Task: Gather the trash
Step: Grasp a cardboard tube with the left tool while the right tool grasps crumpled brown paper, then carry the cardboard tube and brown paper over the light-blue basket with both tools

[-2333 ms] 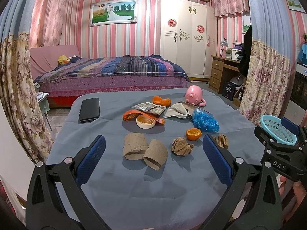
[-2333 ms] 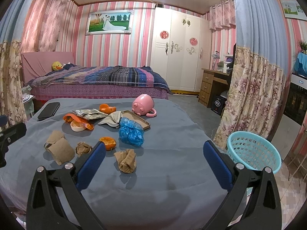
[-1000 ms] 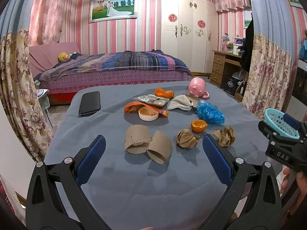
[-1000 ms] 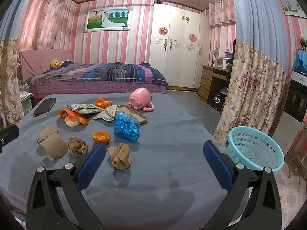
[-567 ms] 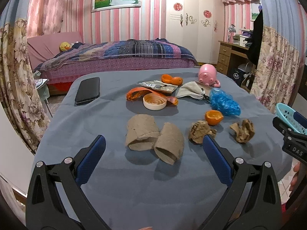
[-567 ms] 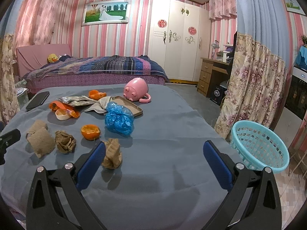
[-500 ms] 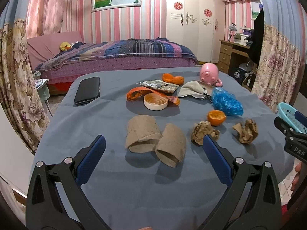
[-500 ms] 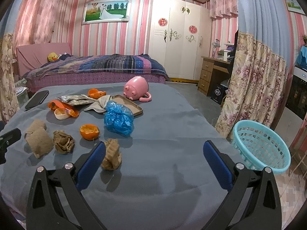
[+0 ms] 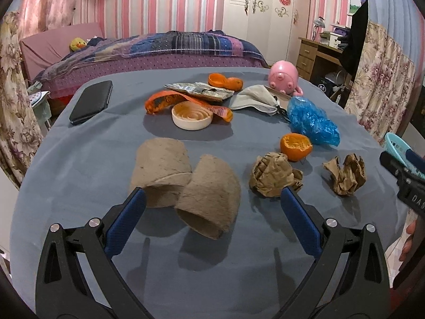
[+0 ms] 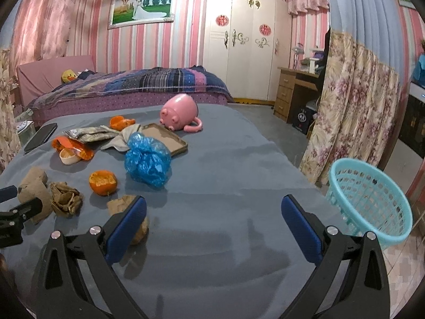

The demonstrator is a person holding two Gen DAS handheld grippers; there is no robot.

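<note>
Trash sits in front of both claws: my left gripper (image 9: 212, 202), wide open and empty, has closed in on the cardboard rolls (image 9: 186, 178); my right gripper (image 10: 213, 210), equally open, now has a crumpled paper wad (image 10: 127, 212) at its left finger. Nothing collected yet. Basket (image 10: 372, 202) is off the grey table's (image 10: 225, 172) right edge; bed (image 10: 132, 87) behind.

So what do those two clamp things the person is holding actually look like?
Both look alike. The left gripper and right gripper each have two black plastic arms with triangular cut-outs and silver screws, tipped with flat blue pads. From the left camera, white letters "DA" show on the right one's black body.
</note>
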